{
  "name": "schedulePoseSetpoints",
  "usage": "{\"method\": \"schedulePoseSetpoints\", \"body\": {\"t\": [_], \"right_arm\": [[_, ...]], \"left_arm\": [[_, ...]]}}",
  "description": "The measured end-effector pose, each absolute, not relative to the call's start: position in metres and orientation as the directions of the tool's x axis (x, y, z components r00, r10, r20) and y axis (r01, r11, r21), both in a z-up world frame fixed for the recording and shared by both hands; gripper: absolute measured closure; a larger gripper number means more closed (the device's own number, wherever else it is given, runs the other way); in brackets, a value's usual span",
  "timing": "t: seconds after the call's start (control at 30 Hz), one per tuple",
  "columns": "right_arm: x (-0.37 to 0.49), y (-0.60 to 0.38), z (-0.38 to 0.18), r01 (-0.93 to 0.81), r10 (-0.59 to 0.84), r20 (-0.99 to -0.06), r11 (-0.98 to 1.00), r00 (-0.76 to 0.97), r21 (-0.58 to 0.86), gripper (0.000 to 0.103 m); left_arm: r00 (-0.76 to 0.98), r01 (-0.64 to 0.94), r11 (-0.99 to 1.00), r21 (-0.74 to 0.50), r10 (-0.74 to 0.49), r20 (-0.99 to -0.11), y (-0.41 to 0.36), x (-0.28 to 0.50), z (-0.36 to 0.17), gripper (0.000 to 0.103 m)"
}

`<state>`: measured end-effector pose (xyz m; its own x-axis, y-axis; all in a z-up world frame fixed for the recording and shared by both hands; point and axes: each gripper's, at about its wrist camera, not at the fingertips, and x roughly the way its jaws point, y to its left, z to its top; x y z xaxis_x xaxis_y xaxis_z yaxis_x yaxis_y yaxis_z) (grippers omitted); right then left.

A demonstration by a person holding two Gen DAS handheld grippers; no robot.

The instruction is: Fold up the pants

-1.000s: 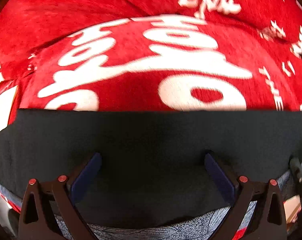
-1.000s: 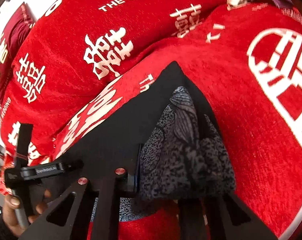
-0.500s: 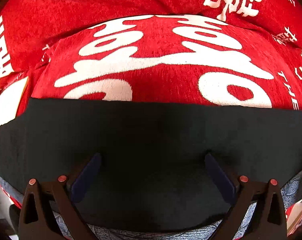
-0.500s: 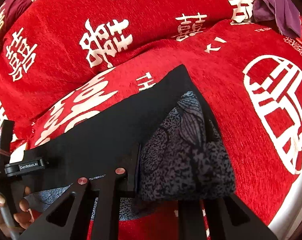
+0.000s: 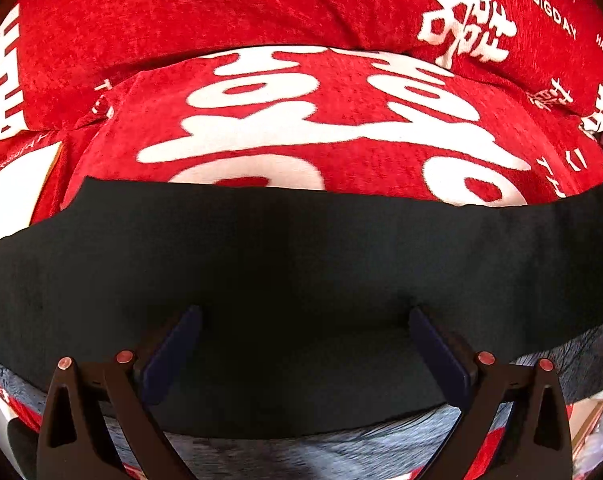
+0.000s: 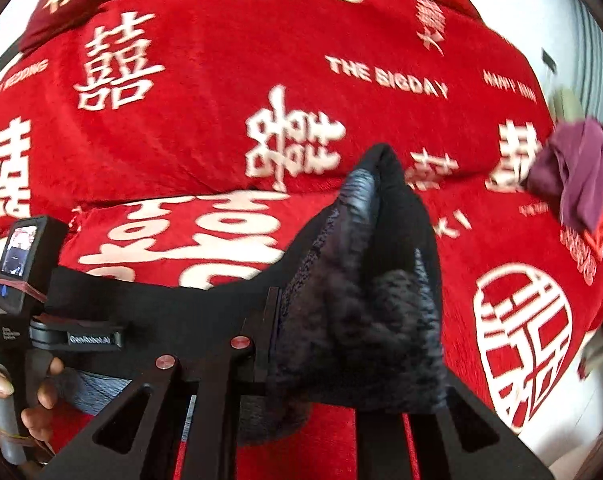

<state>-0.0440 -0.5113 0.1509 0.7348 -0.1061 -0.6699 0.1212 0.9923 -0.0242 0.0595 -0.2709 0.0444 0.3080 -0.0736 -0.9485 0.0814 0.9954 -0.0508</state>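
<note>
The pants (image 5: 301,264) are black outside with a grey leaf-patterned inside, and lie as a wide band across a red sofa cover. My left gripper (image 5: 303,344) is open, its blue pads (image 5: 173,348) wide apart over the black cloth, holding nothing. My right gripper (image 6: 341,320) is shut on a bunched end of the pants (image 6: 361,280) and holds it raised off the sofa, so the cloth peaks upward. The left gripper's handle and camera show in the right wrist view (image 6: 17,280), held by a hand.
The red sofa cover (image 5: 301,120) with white characters spreads under and behind the pants, with a back cushion (image 6: 221,60) beyond. A purple cloth (image 6: 573,176) lies at the right. The sofa's front edge runs below the pants.
My right gripper has lifted its bunched end of the pants higher and swung its view up toward the back cushion. More black cloth now fills the left wrist view.
</note>
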Motion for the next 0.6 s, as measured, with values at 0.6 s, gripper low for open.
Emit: {"method": "schedulePoseSetpoints", "body": {"t": [0.6], "right_arm": [[-0.040, -0.294, 0.124, -0.207, -0.056, -0.601, 0.910, 0.797, -0.359, 0.087]], "left_arm": [[0.328, -0.152, 0.975, -0.163, -0.106, -0.939, -0.065, 0.025, 0.041, 0.000]]}}
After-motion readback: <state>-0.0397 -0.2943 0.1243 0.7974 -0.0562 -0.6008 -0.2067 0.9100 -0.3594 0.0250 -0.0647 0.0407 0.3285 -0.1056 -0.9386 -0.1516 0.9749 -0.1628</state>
